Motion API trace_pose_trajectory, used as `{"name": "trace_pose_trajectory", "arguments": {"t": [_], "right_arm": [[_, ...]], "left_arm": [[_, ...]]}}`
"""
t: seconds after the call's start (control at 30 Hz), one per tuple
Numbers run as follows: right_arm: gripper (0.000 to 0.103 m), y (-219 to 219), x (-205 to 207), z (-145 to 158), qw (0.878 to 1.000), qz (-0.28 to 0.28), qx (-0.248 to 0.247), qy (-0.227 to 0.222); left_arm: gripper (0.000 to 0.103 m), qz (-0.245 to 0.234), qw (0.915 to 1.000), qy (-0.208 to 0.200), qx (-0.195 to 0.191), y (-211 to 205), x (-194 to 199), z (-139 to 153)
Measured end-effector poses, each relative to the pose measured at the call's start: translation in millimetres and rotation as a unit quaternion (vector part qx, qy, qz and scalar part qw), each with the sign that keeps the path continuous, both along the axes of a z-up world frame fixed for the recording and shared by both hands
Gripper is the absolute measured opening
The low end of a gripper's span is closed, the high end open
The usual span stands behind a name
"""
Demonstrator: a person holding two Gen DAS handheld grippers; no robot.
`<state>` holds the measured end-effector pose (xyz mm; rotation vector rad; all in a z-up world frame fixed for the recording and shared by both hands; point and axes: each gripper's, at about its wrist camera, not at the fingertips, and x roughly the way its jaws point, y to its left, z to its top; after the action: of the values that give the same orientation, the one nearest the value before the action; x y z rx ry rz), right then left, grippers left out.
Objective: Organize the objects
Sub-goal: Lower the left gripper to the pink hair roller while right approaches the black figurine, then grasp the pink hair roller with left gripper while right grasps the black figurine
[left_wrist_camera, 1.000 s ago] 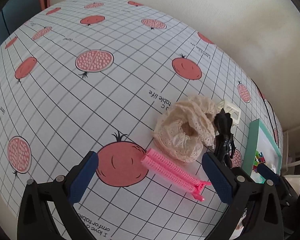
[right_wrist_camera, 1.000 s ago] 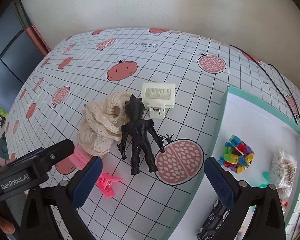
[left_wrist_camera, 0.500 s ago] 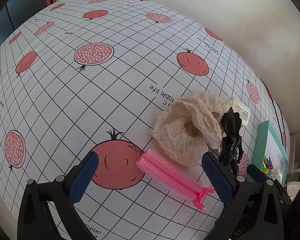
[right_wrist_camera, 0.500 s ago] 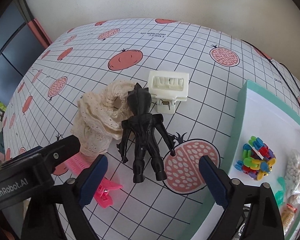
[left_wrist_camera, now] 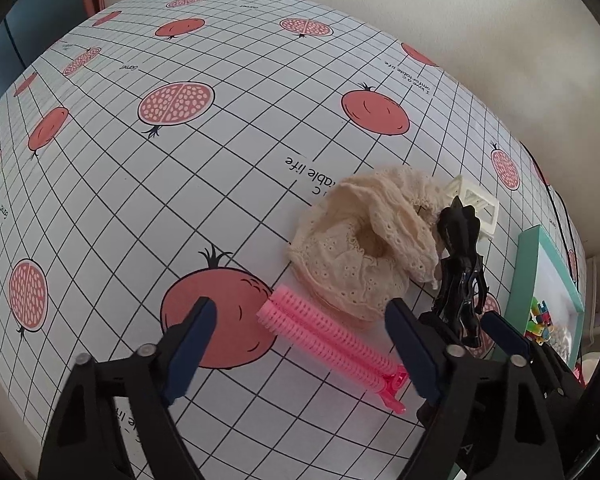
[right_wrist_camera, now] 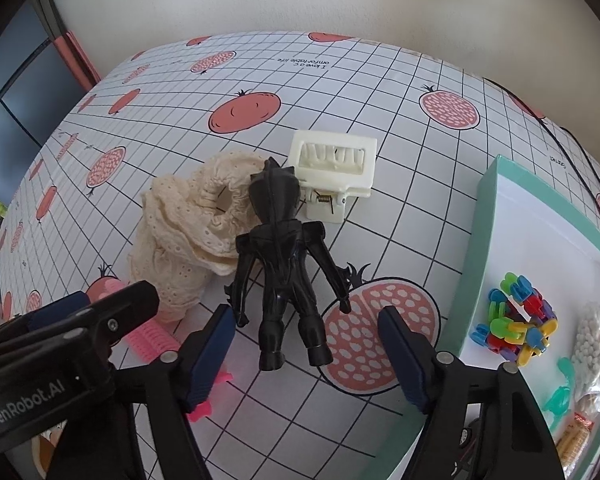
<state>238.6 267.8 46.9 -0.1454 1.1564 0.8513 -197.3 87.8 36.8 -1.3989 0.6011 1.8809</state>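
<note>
Black figurine (right_wrist_camera: 285, 261) now lies closer between the right gripper's (right_wrist_camera: 306, 350) spread fingers than a second ago. Pink hair clip (left_wrist_camera: 328, 338) likewise sits nearer between the left gripper's (left_wrist_camera: 300, 350) parted fingers.

One pink hair clip (left_wrist_camera: 332, 344), one cream lace scrunchie (right_wrist_camera: 188, 232), one black figurine (right_wrist_camera: 284, 264), one white claw clip (right_wrist_camera: 336, 168), one teal-rimmed tray (right_wrist_camera: 480, 240) at three o'clock.
</note>
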Motion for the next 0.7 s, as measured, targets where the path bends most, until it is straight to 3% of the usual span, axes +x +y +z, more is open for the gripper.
{"name": "trace_pose_trajectory", "arguments": {"t": [0.17, 0.7], "right_arm": [[0.054, -3, -1, 1, 1.000, 0.006, -0.004, -0.002], [0.052, -24, 1, 3, 1.000, 0.001, -0.009, 0.007]], "left_arm": [[0.082, 0.001, 1.0000, 0.003, -0.003, -1, 1, 0], [0.072, 0.000, 0.9999, -0.003, -0.014, -4, 13, -5]]}}
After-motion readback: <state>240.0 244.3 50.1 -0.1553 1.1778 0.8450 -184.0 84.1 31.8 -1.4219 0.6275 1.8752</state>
